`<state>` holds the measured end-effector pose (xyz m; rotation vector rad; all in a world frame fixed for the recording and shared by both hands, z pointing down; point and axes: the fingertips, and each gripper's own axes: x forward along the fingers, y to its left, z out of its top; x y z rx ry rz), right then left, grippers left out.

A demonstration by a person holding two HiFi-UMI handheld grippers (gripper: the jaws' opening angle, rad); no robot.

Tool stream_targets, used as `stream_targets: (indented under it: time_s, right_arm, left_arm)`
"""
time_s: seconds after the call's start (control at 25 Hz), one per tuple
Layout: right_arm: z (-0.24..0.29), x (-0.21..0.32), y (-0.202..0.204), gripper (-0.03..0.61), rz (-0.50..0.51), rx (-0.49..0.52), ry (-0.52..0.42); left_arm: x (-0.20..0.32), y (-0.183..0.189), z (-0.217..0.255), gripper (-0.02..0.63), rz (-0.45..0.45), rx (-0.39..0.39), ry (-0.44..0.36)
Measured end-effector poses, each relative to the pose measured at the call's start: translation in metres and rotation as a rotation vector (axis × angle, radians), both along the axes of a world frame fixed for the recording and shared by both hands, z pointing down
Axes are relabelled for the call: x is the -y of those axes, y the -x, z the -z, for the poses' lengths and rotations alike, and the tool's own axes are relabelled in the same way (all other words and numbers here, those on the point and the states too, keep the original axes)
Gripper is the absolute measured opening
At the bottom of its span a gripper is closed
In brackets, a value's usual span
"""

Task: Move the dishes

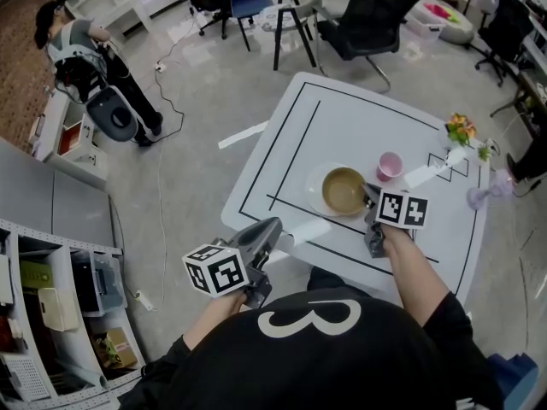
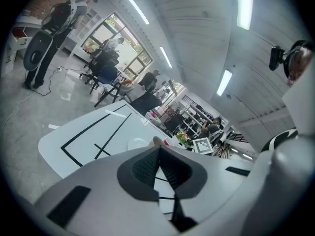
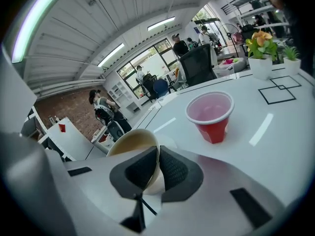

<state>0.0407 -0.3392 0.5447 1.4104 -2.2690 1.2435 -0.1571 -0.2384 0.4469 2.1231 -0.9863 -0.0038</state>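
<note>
Bowl [image 3: 129, 144] round, tan; thin rim between ribbed right tongs [image 3: 158, 155].

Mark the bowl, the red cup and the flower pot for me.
bowl [image 1: 344, 191]: head view, its inside.
red cup [image 3: 212, 128]: right gripper view, its side wall.
flower pot [image 3: 261, 67]: right gripper view, its white front.

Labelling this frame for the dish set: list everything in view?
table: one, white, black lines
plate: one, white, on the table
bowl: one, tan, on the plate
cup: one, pink, right of the bowl
flower pot: one, white, orange flowers, table's right edge
chairs: several, black and blue, beyond the table
shelves: one unit, grey, lower left
person: one, grey top, upper left
left claw: one, grey, shut, empty, off the table's near edge
right claw: one, grey, shut on the bowl's rim
</note>
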Motion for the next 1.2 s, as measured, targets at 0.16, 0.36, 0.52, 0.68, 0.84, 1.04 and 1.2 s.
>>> stream_targets:
  time_s: [0.16,0.36,0.52,0.68,0.84,1.04,1.2]
  right_arm:
    - [0.011,-0.011,-0.015,0.028,-0.013,0.0,-0.026]
    - [0.017,-0.032,-0.042,0.028,-0.051,-0.003,-0.034]
    - [0.017,-0.045,-0.069,0.028,-0.095,-0.016,-0.035]
    - [0.015,-0.056,-0.097,0.028,-0.144,-0.03,-0.032]
    - [0.013,-0.061,-0.122,0.028,-0.191,-0.038,-0.026]
    - [0.002,-0.071,-0.147,0.029,-0.246,-0.051,-0.005]
    - [-0.009,-0.076,-0.158,0.031,-0.281,-0.064,0.02]
  left_arm:
    - [-0.003,-0.012,-0.002,0.003,-0.03,-0.005,-0.001]
    - [-0.007,-0.029,-0.002,0.002,-0.068,-0.006,-0.003]
    - [-0.01,-0.04,-0.002,0.002,-0.097,-0.002,-0.006]
    - [-0.01,-0.05,-0.003,0.002,-0.122,0.003,-0.002]
    - [-0.009,-0.061,-0.003,0.002,-0.151,0.011,-0.003]
    - [-0.008,-0.071,-0.003,0.002,-0.176,0.015,-0.003]
    - [-0.005,-0.074,-0.006,0.002,-0.187,0.018,0.004]
